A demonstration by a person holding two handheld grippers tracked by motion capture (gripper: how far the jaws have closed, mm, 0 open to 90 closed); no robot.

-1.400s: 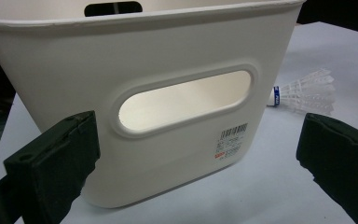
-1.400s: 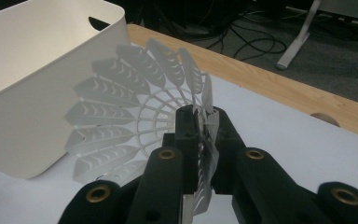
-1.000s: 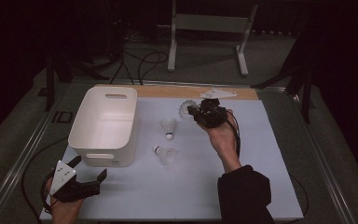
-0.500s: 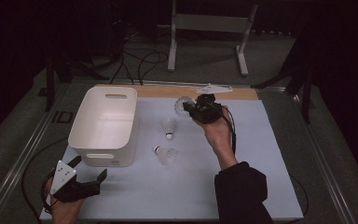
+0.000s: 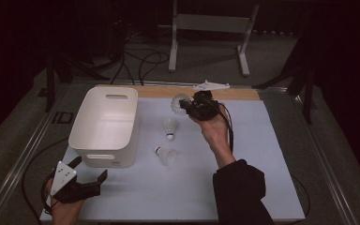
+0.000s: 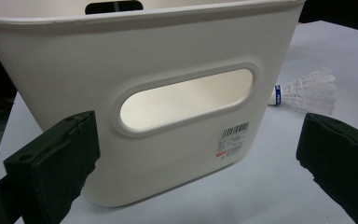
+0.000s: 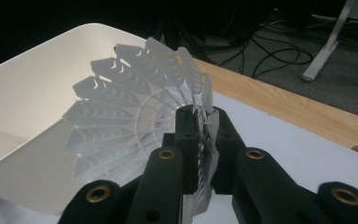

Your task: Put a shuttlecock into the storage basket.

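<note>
Carrying a shuttlecock (image 5: 177, 103) pinched by its skirt in the right claw (image 5: 187, 106), now shifted from 1 o'clock of centre toward the white bin (image 5: 104, 125) at 10 o'clock. Left claw (image 5: 88, 174) spread, idle at 7 o'clock. Drop likely next; two shuttlecocks left mid-surface (image 5: 272, 154).

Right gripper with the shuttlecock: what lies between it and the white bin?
In the high view, only bare white table sheet separates the right gripper, holding its shuttlecock, from the white bin.
</note>
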